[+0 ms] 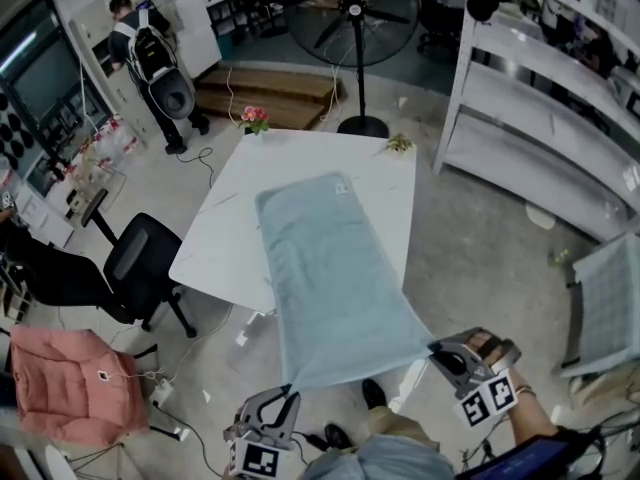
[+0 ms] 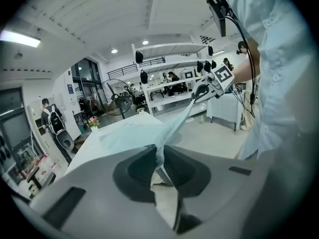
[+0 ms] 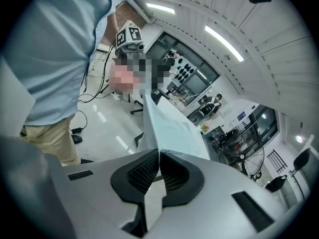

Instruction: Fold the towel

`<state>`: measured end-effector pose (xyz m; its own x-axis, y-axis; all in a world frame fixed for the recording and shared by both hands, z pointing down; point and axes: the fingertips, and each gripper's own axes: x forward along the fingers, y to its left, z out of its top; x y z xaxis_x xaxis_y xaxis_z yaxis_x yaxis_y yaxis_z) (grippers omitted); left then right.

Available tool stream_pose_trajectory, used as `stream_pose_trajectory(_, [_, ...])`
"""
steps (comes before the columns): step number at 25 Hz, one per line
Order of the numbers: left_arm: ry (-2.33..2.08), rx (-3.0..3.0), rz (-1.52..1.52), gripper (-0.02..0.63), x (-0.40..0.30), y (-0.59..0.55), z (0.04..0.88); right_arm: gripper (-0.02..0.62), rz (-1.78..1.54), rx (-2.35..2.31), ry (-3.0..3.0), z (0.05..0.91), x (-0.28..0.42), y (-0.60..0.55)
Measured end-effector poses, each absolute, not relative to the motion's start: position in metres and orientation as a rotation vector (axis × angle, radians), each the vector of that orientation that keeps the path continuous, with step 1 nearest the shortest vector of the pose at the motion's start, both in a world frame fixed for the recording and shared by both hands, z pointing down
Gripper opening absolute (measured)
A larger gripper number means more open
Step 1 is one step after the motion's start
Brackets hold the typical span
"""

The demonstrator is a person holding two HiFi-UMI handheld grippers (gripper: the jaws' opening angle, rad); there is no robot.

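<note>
I have one light-blue towel (image 1: pixel 335 288) and two grippers on it, each clenched on one near corner. The left gripper (image 1: pixel 288 396) pinches the left corner, a thin fold of cloth standing up between its closed pads. The right gripper (image 1: pixel 440 353) is clamped on the right corner, the cloth running out of its jaws as a taut sheet. The towel's near edge hangs stretched between the two, in the air past the near edge of the white table (image 1: pixel 225 243). Its far half lies flat on the tabletop, reaching toward the far edge, nearer the right side. Elsewhere I count one pot of pink flowers (image 1: pixel 254 118) at the far left corner, one small green sprig (image 1: pixel 399 144) at the far right corner, one standing fan (image 1: pixel 354 18) beyond the table, and one black office chair (image 1: pixel 140 263) beside the table's left edge.
</note>
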<state>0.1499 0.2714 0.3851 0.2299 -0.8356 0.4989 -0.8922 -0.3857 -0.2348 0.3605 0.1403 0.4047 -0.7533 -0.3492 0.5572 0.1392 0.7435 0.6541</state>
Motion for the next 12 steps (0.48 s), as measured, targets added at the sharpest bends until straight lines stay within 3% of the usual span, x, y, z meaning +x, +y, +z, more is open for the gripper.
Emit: stream_pose_trajectory(12, [-1.857,2.276,0.676,0.048,0.112,0.2,0.338,0.023,-0.85,0.206,-2.411,0.346,0.326,0.074])
